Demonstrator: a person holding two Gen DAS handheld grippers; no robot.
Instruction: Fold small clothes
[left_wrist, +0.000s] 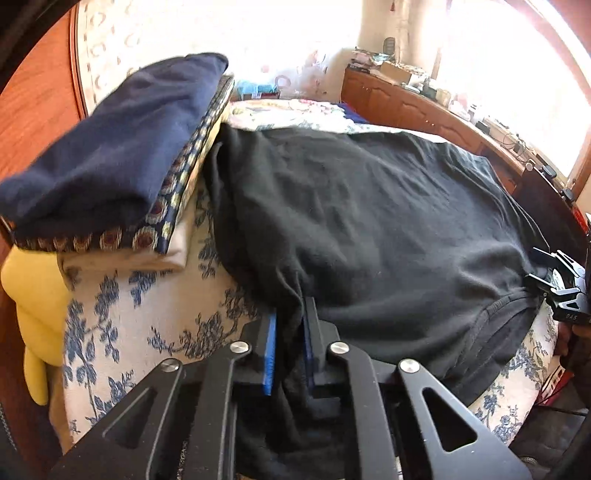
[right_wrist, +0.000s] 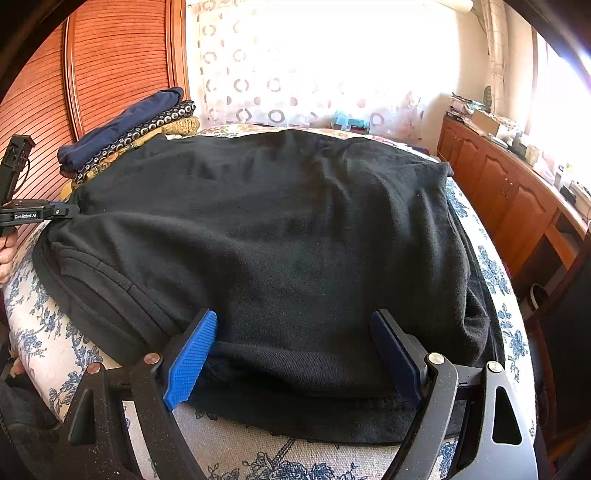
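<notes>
A black garment lies spread flat over a bed with a blue-flowered cover. My left gripper is shut on a bunched fold at the garment's near left edge, and black cloth fills the gap between its blue pads. In the right wrist view the same left gripper pinches the garment at the far left. My right gripper stands open and wide over the near hem, with the cloth lying between its pads untouched. The right gripper also shows at the garment's right edge.
A stack of folded clothes, navy on top of a patterned piece, sits at the bed's left beside the garment, also seen as the stack. A yellow item hangs off the left edge. A cluttered wooden cabinet runs along the right.
</notes>
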